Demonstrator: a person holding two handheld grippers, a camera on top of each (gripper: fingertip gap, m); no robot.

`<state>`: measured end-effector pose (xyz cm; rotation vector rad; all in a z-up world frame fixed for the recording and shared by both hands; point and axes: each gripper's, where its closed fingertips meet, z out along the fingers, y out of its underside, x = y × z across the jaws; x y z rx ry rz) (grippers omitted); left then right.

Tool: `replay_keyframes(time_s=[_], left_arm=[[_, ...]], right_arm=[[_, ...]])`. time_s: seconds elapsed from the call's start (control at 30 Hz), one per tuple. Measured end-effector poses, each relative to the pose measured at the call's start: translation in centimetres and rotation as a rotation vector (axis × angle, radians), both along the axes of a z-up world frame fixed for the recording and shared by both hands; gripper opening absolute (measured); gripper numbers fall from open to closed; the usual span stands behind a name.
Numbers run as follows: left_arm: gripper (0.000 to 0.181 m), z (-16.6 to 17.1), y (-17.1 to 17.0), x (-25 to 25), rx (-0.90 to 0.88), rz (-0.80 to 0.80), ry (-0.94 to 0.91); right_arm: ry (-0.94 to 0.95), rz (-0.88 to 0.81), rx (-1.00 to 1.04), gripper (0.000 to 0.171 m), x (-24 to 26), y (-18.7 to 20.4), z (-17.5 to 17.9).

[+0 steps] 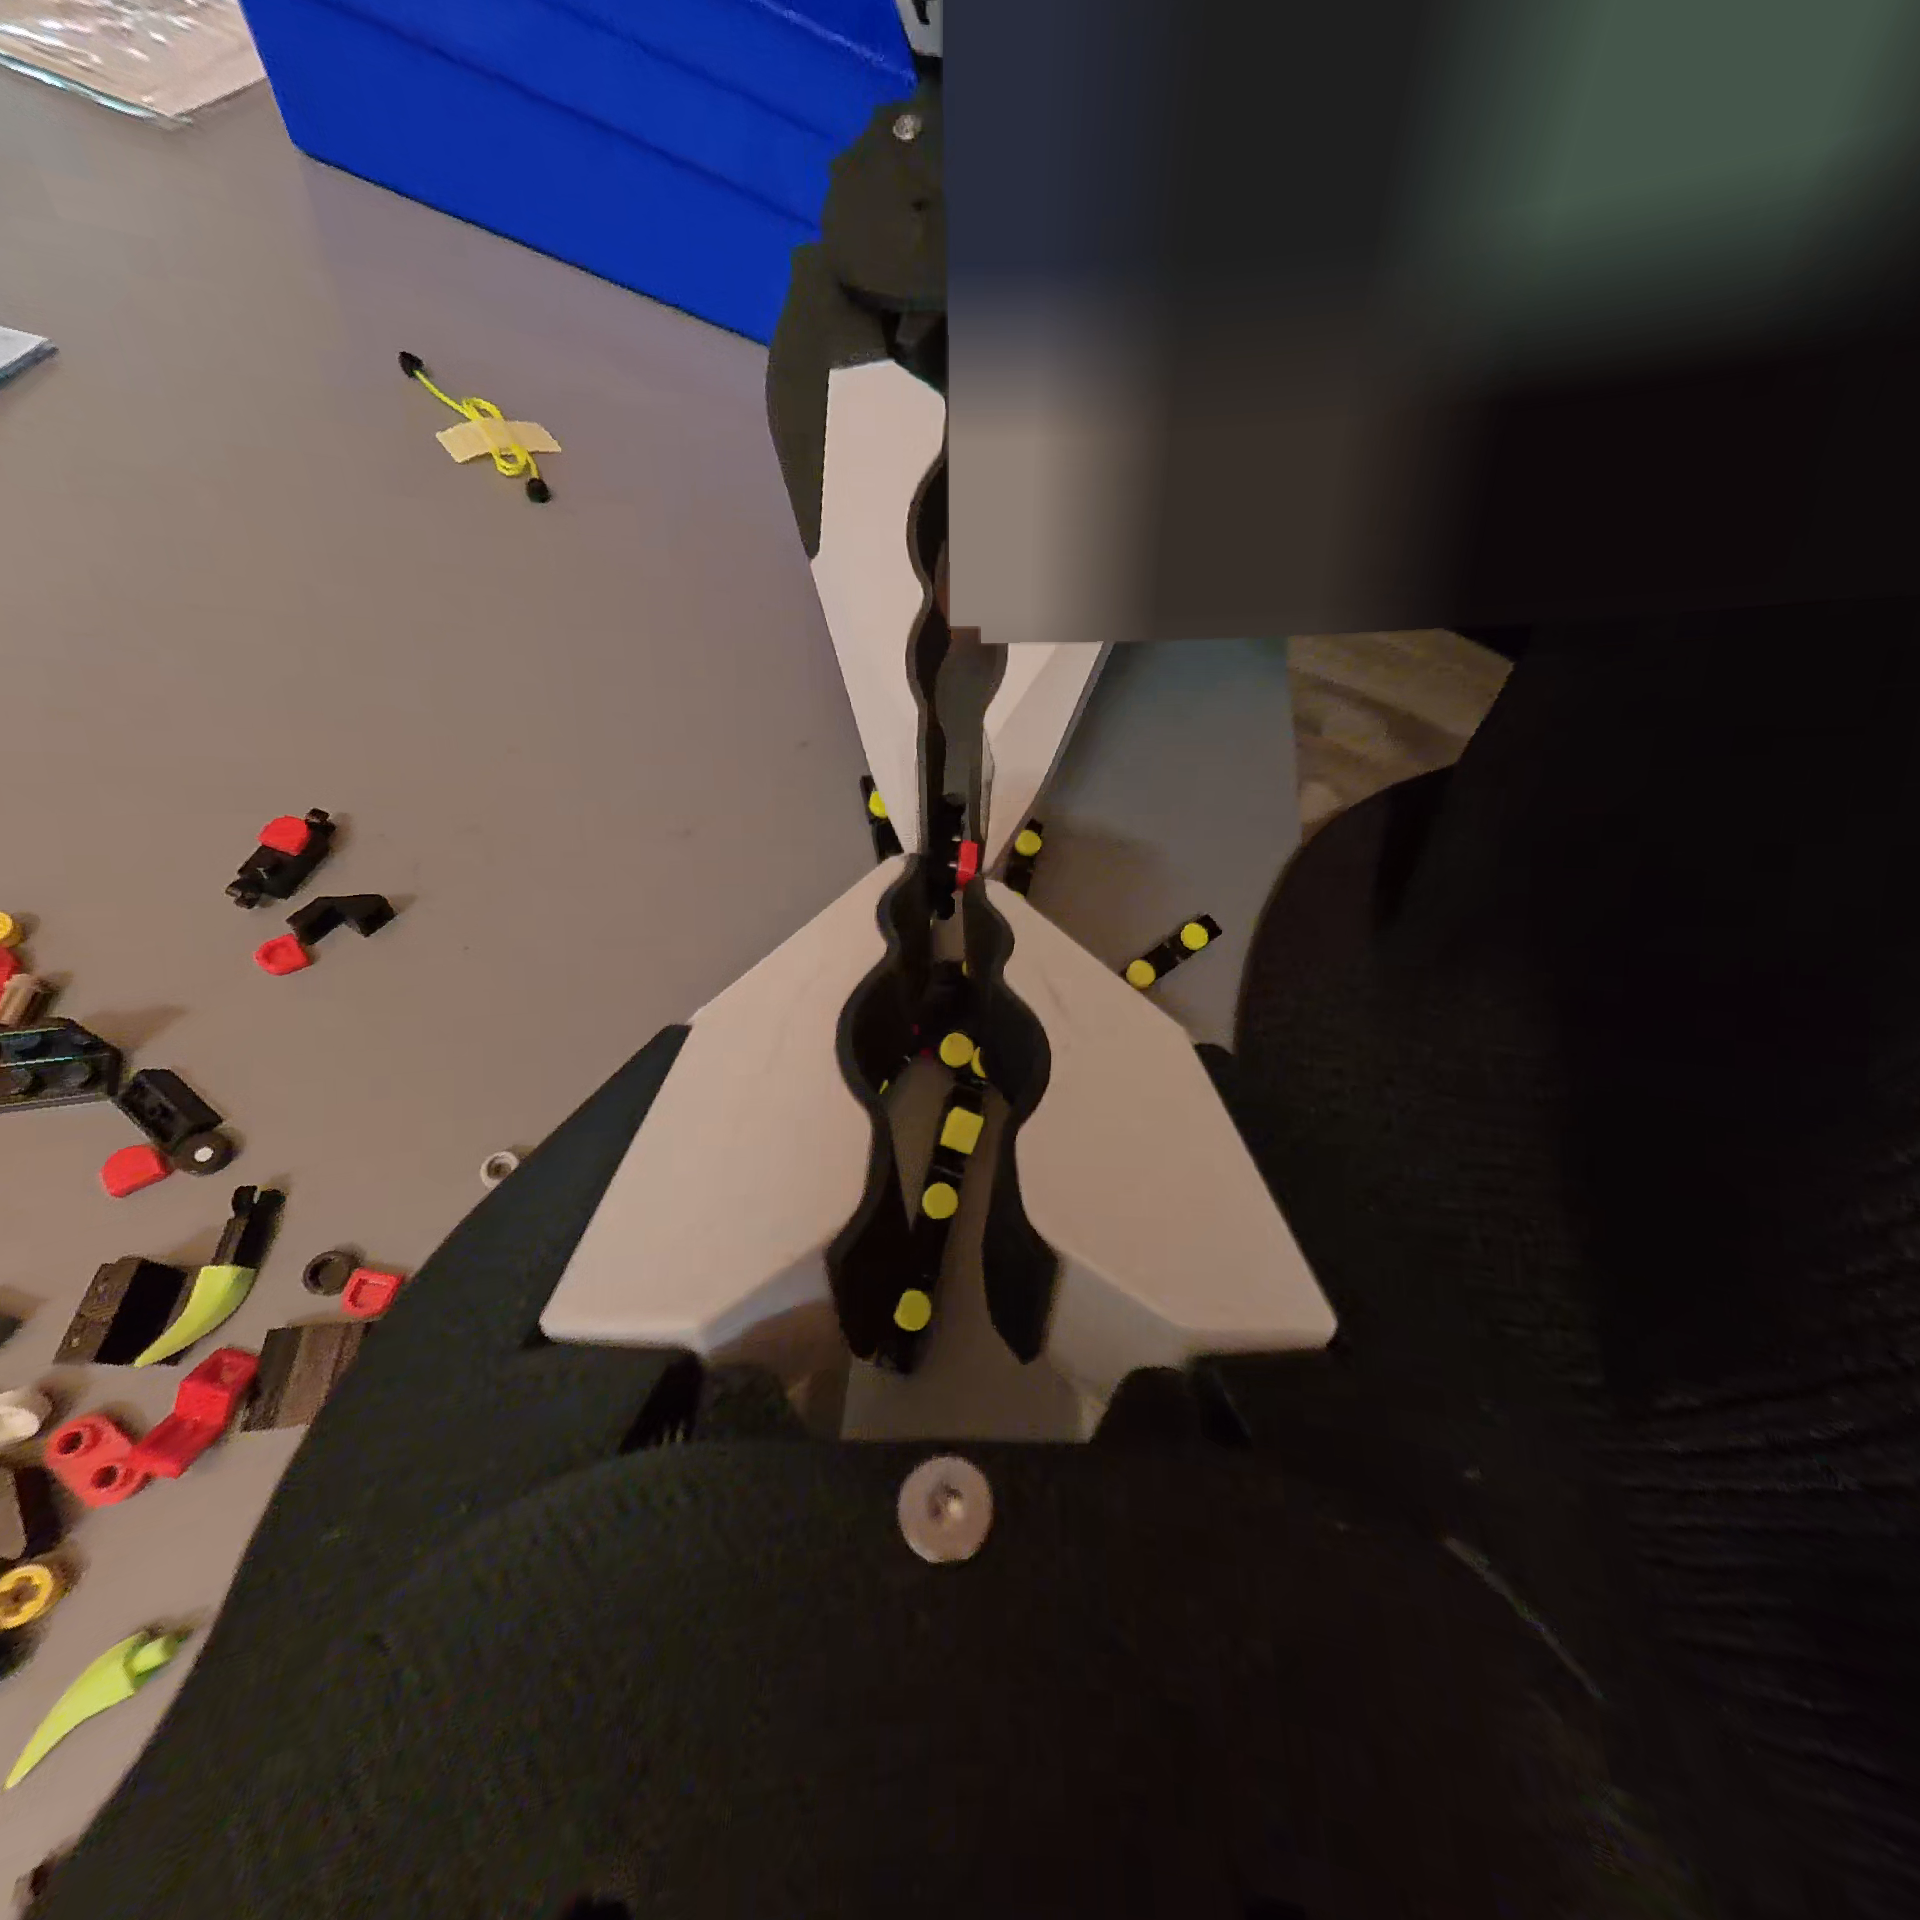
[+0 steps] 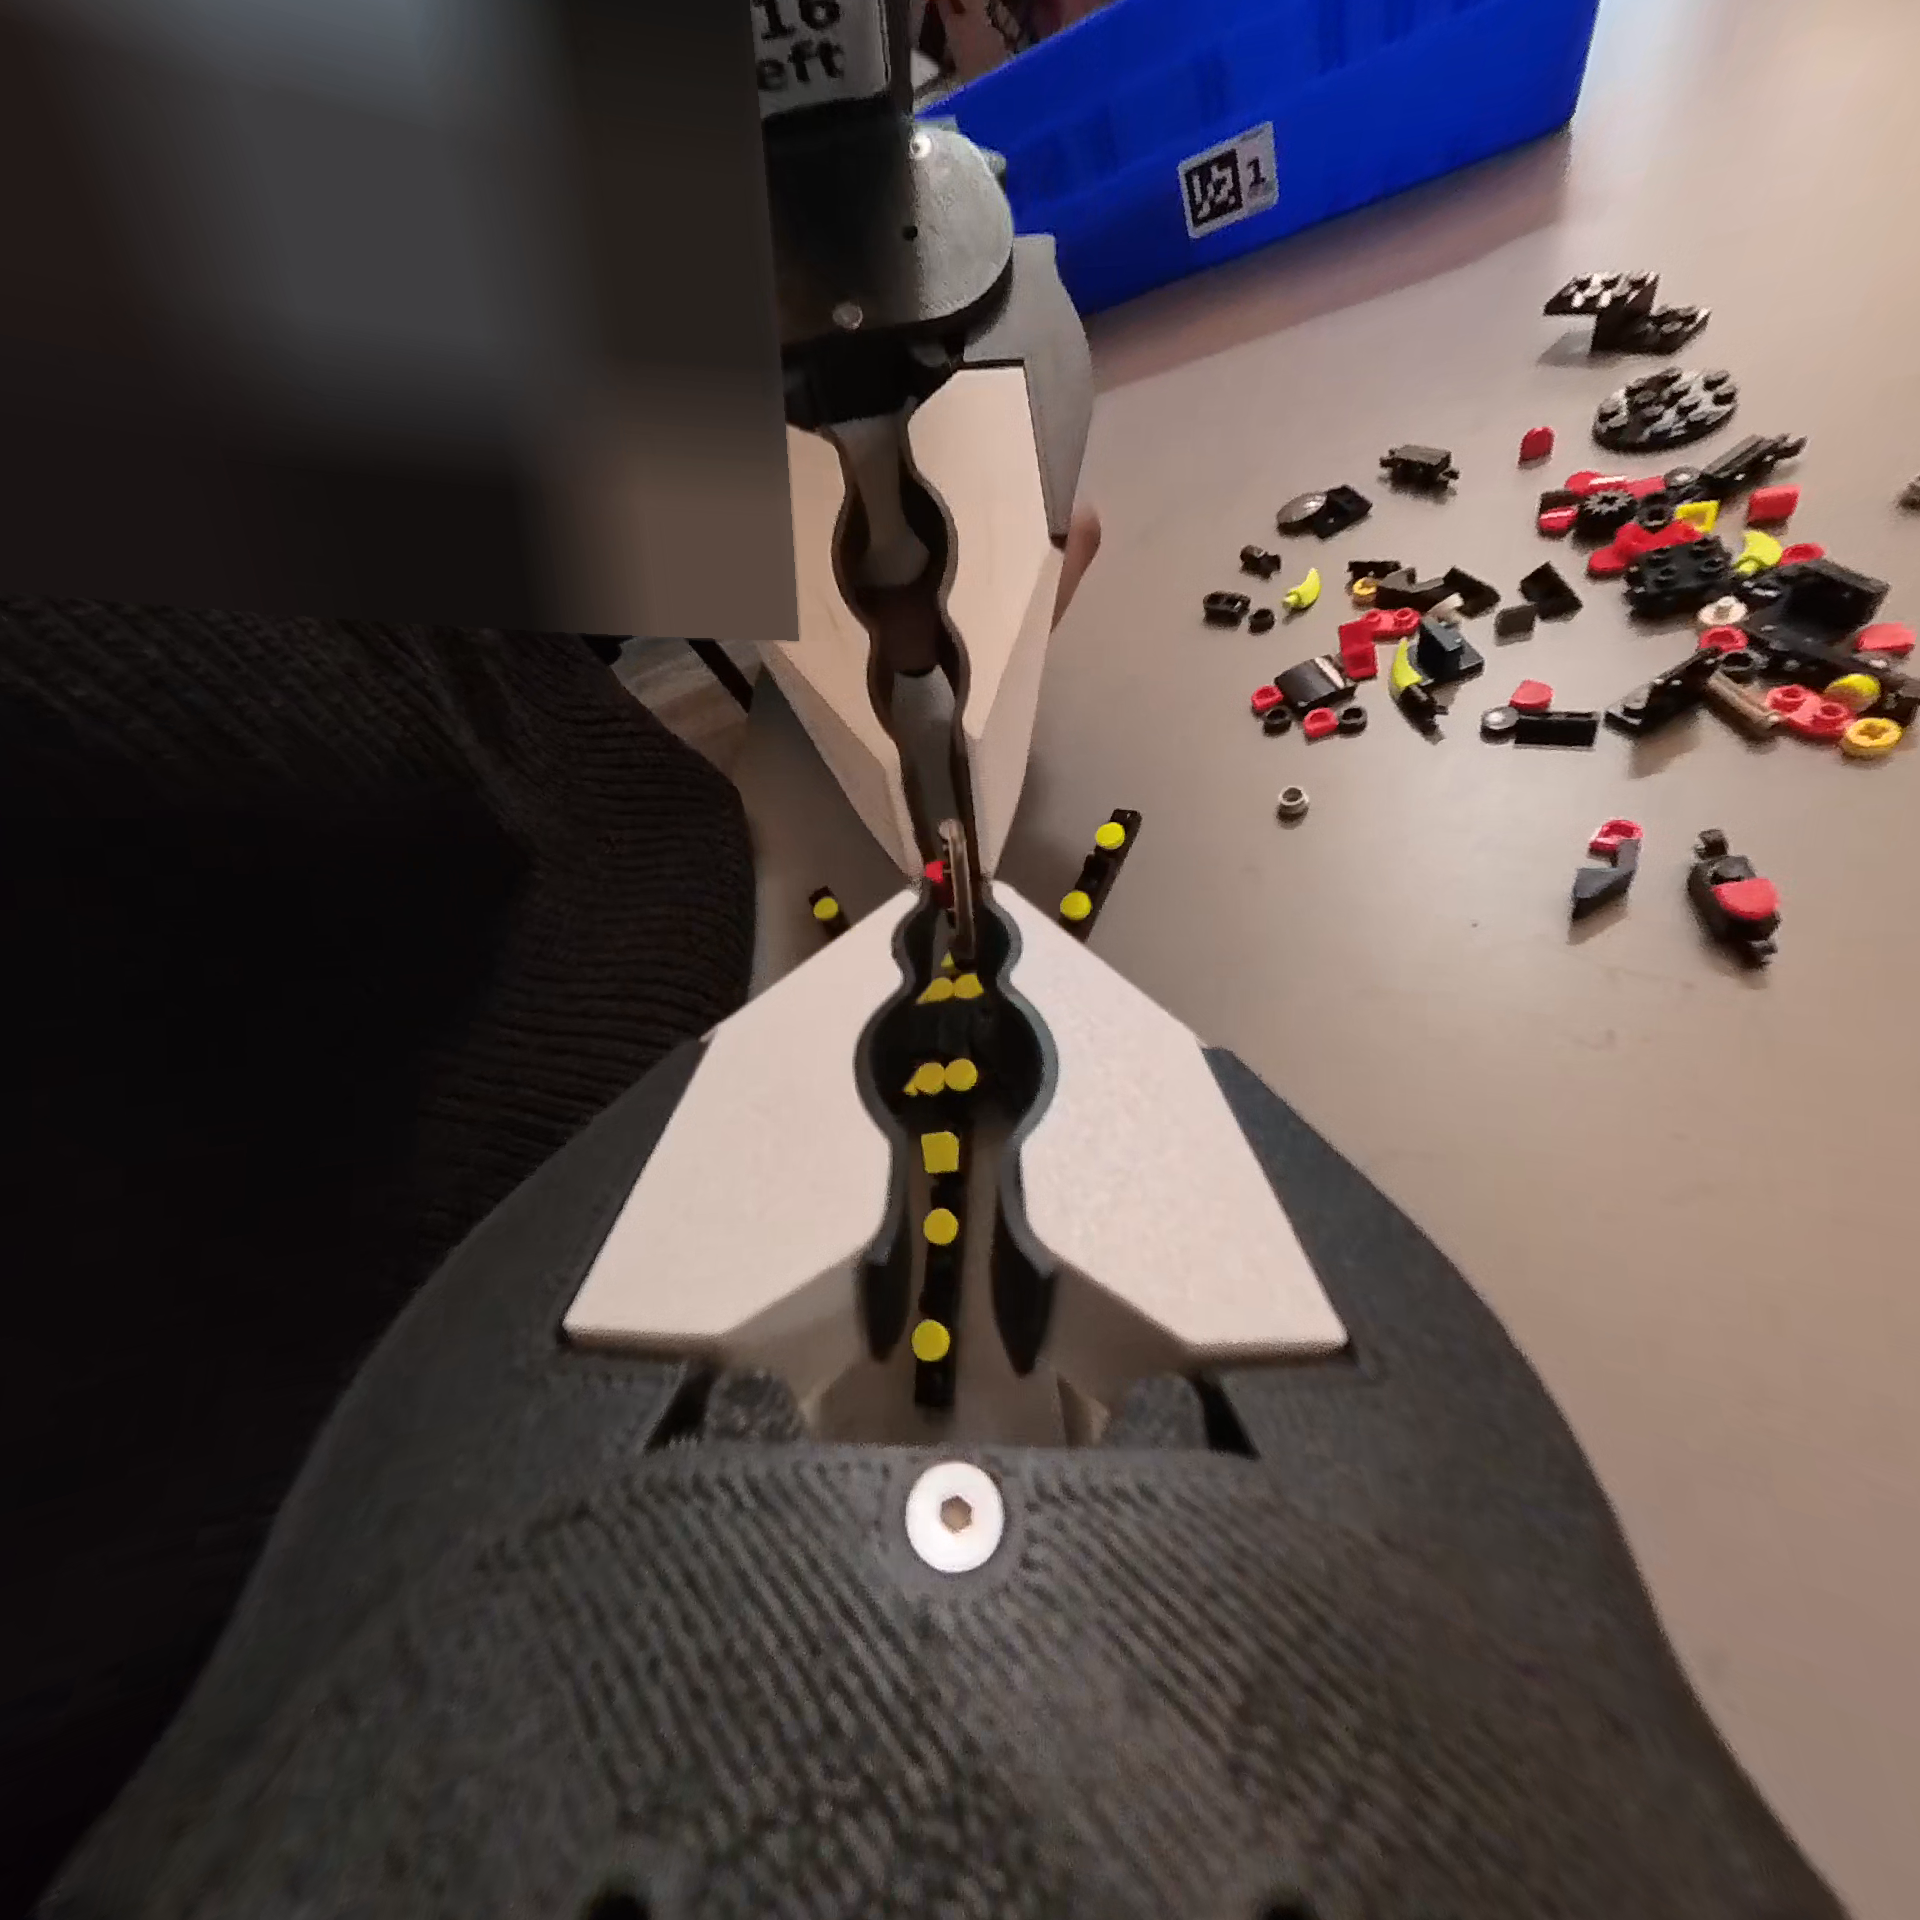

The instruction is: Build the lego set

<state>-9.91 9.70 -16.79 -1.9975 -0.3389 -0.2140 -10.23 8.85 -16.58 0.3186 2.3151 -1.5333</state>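
Note:
My two grippers meet tip to tip over the grey table. My left gripper [image 1: 928, 891] is shut on the middle of a black lego model [image 1: 940, 1195] with yellow studs. Its long strip shows through the gap between the pads, and its arms [image 1: 1169, 951] stick out sideways. My right gripper [image 2: 951, 914] comes from the opposite side. It is shut on a small red piece [image 2: 935, 875], pressed against the model's middle. In the left wrist view the red piece [image 1: 968, 860] sits at the right gripper's tips [image 1: 948, 847]. The model [image 2: 940, 1226] also shows between my right pads. The contact point is mostly hidden.
Loose red, black and yellow-green lego parts [image 1: 197, 1382] lie to the left in the left wrist view, and the parts pile [image 2: 1621, 623] lies to the right in the right wrist view. A blue bin [image 2: 1299, 135] stands behind. A yellow string piece [image 1: 499, 436] lies apart. A dark sleeve [image 2: 312, 935] is beside the grippers. My left and right fingertips are right by each other.

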Motion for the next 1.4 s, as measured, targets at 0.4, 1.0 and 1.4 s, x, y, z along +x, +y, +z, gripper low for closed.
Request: replay_keyframes(time_s=[0.4, 1.0, 1.4], left_arm=[[0.004, 0.1, 0.1, -0.4, 0.029, 0.02, -0.072], [0.005, -1.1, 0.5, -0.2, -0.036, 0.053, -0.072], [0.005, -0.5, 0.4, -1.0, 0.03, 0.086, -0.124]], right_arm=[[0.104, -0.021, -0.026, 0.008, -0.5, 0.0, 0.1], [-0.049, -0.007, 0.035, 0.005, -0.2, 0.2, -1.1], [-0.066, -0.06, -0.007, 0.004, -1.1, 0.2, -0.6]])
